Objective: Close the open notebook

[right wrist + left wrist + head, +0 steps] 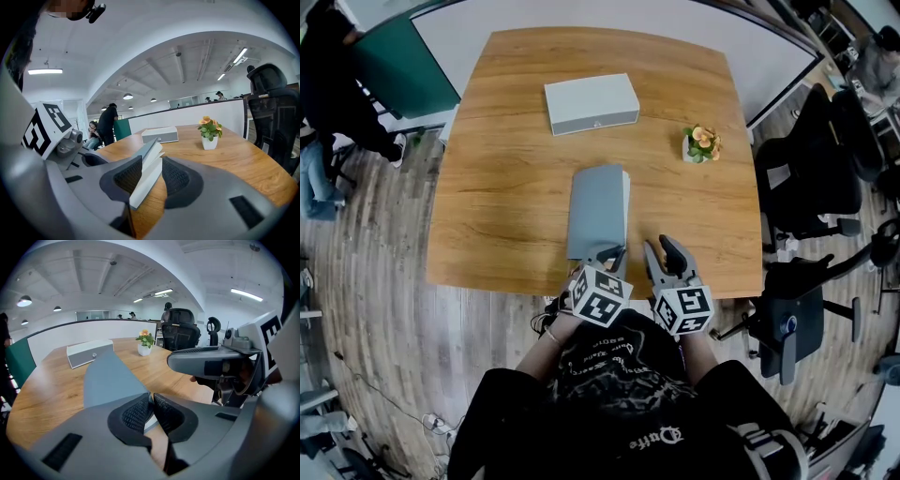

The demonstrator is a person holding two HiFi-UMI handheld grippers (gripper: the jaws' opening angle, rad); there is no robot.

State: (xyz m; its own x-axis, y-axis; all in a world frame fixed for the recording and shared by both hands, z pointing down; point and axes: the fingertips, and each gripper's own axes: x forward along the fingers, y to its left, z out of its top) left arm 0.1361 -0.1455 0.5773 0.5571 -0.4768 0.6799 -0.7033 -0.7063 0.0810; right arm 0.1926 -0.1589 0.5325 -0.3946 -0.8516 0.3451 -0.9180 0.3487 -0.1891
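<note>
- Wood-grain table: the biggest thing in view. Plank floor around it, black office chairs off its right edge.
- Pale flat box: close to the table's far edge, about mid-width, well apart from everything else.
- Notebook: grey cover uppermost, white page edges showing along its right side. It lies lengthwise at mid-width, with its near end at the table's near edge. In the right gripper view the cover stands a little off the page block at that end, leaving a narrow wedge, so it is not flat shut.
- Left gripper: at the notebook's near end, angled down and away from the person. In its own view the pads are almost together, nipped on the edge of the grey cover, with the page block showing just beneath.
- Right gripper: just right of the left one, marker cubes side by side over the near edge. Its jaws stand partly apart. In its own view the notebook's near corner shows in the gap, with bare wood between the page block and the right-hand pad. No clear press on it.
- Potted plant: orange flowers in a small white pot, near the table's right edge, well apart from the notebook.
</note>
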